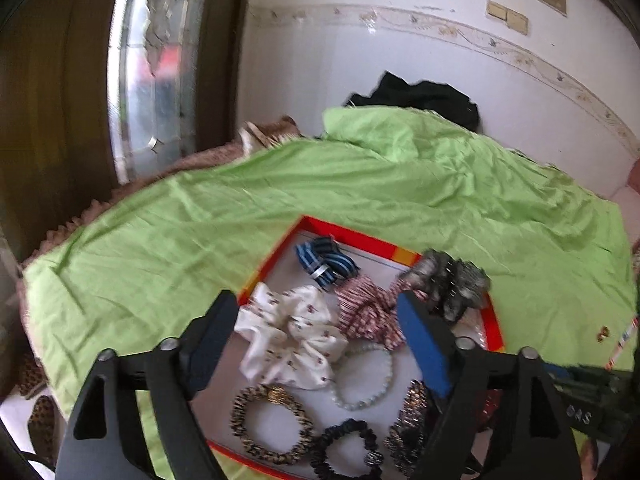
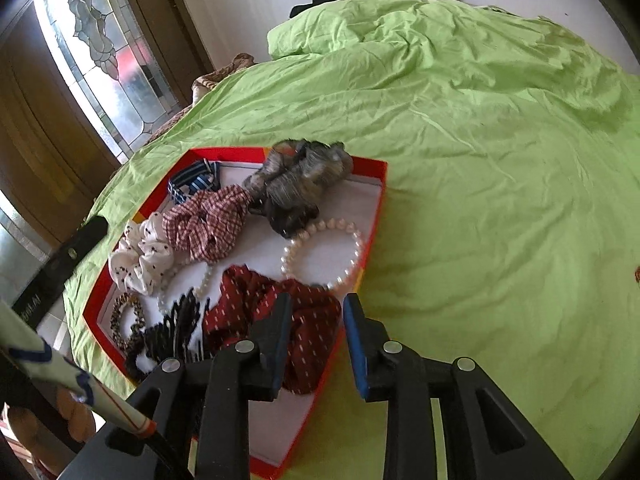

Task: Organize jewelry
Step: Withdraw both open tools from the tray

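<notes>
A red-rimmed tray [image 1: 344, 234] [image 2: 380, 196] lies on a green sheet and holds scrunchies and bracelets. In it are a white floral scrunchie [image 1: 292, 336] [image 2: 140, 258], a red-checked scrunchie [image 1: 368, 308] [image 2: 208, 224], a grey scrunchie [image 1: 452, 280] [image 2: 300, 180], a blue striped band [image 1: 326, 264] [image 2: 194, 180], a pearl bracelet [image 1: 366, 376] [image 2: 324, 252] and a dark red scrunchie [image 2: 276, 316]. My left gripper [image 1: 316, 320] is open above the white scrunchie. My right gripper [image 2: 318, 324] is open over the tray's near right rim, empty.
The green sheet [image 2: 500, 160] covers the bed to the right and behind. A dark cloth [image 1: 420, 96] lies at the far edge by the wall. A glass door [image 2: 100, 60] stands at left. A small gold item [image 1: 602, 333] lies on the sheet at right.
</notes>
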Tool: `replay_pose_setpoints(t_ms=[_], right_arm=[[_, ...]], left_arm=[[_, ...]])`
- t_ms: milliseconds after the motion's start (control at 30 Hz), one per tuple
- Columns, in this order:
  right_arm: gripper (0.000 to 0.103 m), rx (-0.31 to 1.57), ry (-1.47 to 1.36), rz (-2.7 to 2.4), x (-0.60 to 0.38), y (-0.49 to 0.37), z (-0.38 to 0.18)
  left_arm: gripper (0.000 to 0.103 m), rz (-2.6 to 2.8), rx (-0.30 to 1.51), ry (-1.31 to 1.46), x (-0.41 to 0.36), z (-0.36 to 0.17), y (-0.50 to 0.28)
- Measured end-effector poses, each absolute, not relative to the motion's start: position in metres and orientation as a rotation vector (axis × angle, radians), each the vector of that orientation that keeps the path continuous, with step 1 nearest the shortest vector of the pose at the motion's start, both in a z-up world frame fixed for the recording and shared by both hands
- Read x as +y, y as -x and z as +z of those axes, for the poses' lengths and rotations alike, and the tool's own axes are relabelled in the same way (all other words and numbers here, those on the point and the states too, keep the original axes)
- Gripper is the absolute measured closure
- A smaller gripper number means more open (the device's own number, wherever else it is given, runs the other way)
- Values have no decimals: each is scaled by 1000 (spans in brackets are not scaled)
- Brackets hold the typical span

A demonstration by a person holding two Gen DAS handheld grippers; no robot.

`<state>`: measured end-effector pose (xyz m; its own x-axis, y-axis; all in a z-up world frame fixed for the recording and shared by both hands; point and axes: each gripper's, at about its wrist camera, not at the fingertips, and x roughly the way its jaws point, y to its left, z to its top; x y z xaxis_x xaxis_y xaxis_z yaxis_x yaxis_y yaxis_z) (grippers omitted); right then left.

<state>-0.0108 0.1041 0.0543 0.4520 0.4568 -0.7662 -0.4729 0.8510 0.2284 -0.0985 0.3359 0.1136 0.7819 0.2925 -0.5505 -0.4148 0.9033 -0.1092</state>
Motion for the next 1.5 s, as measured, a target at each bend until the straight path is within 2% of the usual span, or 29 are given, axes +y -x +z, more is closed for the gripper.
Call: replay_pose_setpoints(t_ms=[100, 167, 367, 467, 967, 1500], right_arm=[[73, 945, 4, 558, 97, 18, 51], [68, 944, -8, 545, 93, 23, 51], [59, 911, -5, 511, 89, 42, 51], [58, 915, -14, 507, 87, 51, 47], [53, 928, -32, 478, 69, 75, 34], [53, 900, -18, 469, 68, 87, 42]], left_arm=[[14, 441, 524, 202, 334, 118, 103], [10, 481, 503, 179, 333, 120, 105], [3, 601, 425, 87, 324, 130, 117], [0, 636, 375, 66, 319, 137, 125], [0, 609, 324, 16, 293, 147, 141], [0, 518, 392, 63, 292, 138, 136]])
